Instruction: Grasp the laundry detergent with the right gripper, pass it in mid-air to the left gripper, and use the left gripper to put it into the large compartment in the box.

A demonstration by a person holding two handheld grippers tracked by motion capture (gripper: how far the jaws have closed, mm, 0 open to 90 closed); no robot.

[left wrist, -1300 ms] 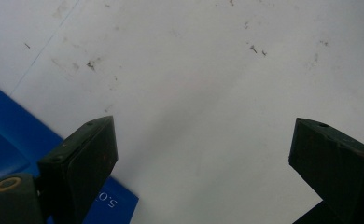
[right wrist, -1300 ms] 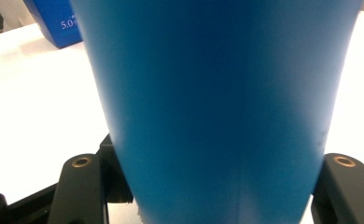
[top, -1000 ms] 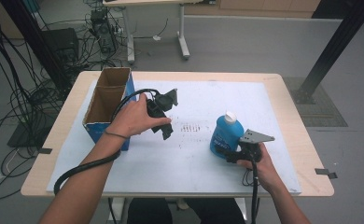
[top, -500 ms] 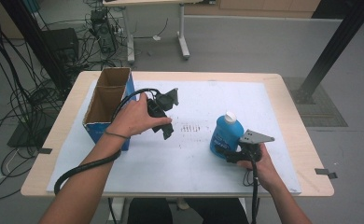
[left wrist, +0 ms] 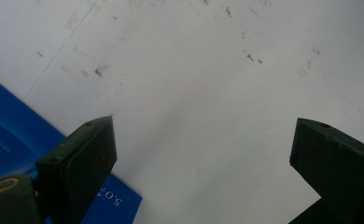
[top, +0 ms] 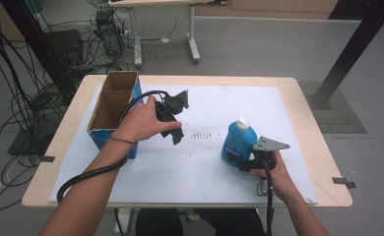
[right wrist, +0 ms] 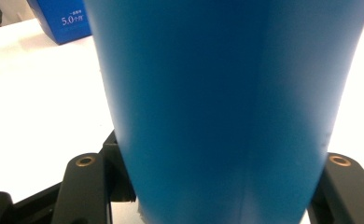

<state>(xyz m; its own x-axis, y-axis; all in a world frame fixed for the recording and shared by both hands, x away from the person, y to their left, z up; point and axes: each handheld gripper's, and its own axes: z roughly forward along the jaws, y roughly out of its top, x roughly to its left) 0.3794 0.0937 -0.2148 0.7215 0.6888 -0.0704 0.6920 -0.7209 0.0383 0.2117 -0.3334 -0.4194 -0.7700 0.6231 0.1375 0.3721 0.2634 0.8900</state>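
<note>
1. high view: the blue plastic bottle with a white cap (top: 238,140) stands upright on the white table sheet (top: 288,118), clamped low by the right gripper (top: 243,162).
2. left gripper view: the left gripper (left wrist: 203,154) gapes, nothing between, beside the blue cardboard box (left wrist: 7,135).
3. right gripper view: the bottle's body sits between the jaws, pressed on both sides.

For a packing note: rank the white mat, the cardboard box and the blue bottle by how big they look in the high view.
1. White mat, largest by far.
2. Cardboard box, open-topped, at the mat's left edge.
3. Blue bottle, smallest, upright between the jaws of the right gripper.
</note>
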